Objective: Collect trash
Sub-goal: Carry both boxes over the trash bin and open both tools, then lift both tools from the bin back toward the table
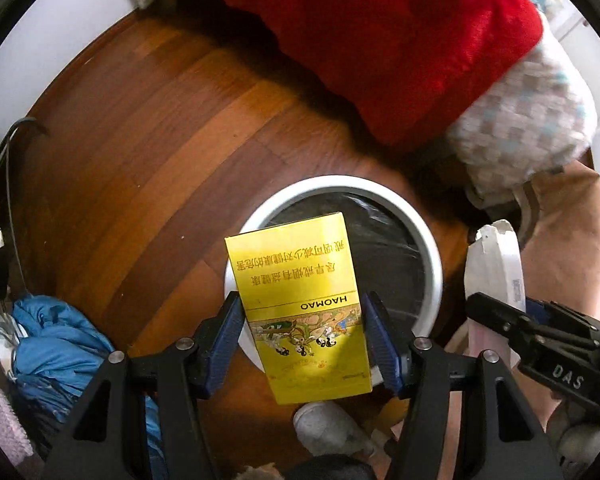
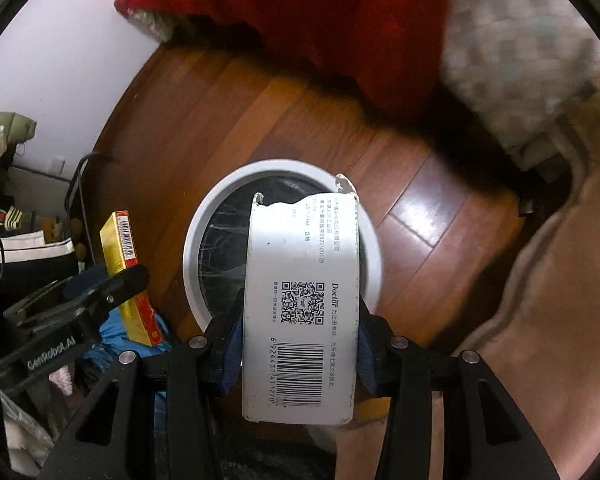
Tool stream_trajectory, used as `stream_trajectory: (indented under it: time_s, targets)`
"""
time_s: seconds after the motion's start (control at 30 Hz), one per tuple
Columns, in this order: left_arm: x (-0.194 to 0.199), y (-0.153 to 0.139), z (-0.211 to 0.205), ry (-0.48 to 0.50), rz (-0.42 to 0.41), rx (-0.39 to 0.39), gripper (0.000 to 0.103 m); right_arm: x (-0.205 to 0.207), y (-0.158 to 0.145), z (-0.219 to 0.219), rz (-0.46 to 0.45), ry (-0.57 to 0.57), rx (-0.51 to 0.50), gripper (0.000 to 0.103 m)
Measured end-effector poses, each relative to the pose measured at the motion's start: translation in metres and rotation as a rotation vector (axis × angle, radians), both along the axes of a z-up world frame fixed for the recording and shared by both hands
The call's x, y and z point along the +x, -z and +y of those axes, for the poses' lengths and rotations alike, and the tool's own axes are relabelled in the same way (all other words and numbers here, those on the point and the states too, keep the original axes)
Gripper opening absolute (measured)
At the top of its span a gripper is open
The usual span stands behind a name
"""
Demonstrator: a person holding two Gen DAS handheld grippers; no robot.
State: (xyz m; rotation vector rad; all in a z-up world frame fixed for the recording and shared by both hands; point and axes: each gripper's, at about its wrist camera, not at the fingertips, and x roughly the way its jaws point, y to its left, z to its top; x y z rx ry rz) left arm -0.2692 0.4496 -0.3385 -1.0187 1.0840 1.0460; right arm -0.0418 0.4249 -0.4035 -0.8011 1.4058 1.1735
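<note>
Left gripper is clamped on a yellow box, held right above the near rim of the white bin. Right gripper is clamped on a torn white box over that same bin. Only the right view shows the yellow box's red side. Bin's inside is dark, hard to make out. Red blanket hangs over the wood floor.

"HAOMAO" on yellow box; "Doctor" on white box.
</note>
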Motion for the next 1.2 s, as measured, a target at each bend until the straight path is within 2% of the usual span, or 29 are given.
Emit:
stream_trajectory:
  time_s: [0.03,0.07,0.1,0.13,0.17,0.47,0.6,0.9,1.2]
  targets:
    - [-0.002,-0.001,0.000,-0.008,0.009,0.007,0.071,0.001,0.005,0.003,0.007,0.001,-0.004,0.051]
    - [-0.003,-0.002,0.000,-0.014,0.021,0.017,0.091,0.003,0.009,0.006,0.006,0.001,-0.007,0.066]
    - [-0.003,-0.003,0.000,-0.018,0.028,0.024,0.101,0.003,0.011,0.010,-0.012,0.001,-0.002,0.092]
    - [-0.006,-0.006,-0.001,-0.022,0.027,0.035,0.103,0.005,0.012,0.010,-0.023,0.000,0.004,0.100]
    - [-0.007,-0.009,-0.003,-0.025,0.033,0.047,0.103,0.004,0.010,0.010,-0.041,-0.003,0.020,0.103]
    - [-0.017,-0.030,-0.030,-0.037,0.084,0.131,0.103,-0.005,-0.021,-0.018,-0.214,-0.025,0.068,0.103]
    - [-0.014,-0.033,-0.046,-0.025,0.103,0.143,0.103,-0.011,-0.035,-0.037,-0.255,-0.036,0.074,0.103]
    - [-0.012,-0.053,-0.083,-0.008,0.113,0.172,0.103,-0.022,-0.058,-0.078,-0.250,-0.041,0.093,0.103]
    - [-0.009,-0.111,-0.120,0.001,0.085,0.270,0.103,-0.026,-0.113,-0.114,-0.240,-0.029,0.174,0.103]
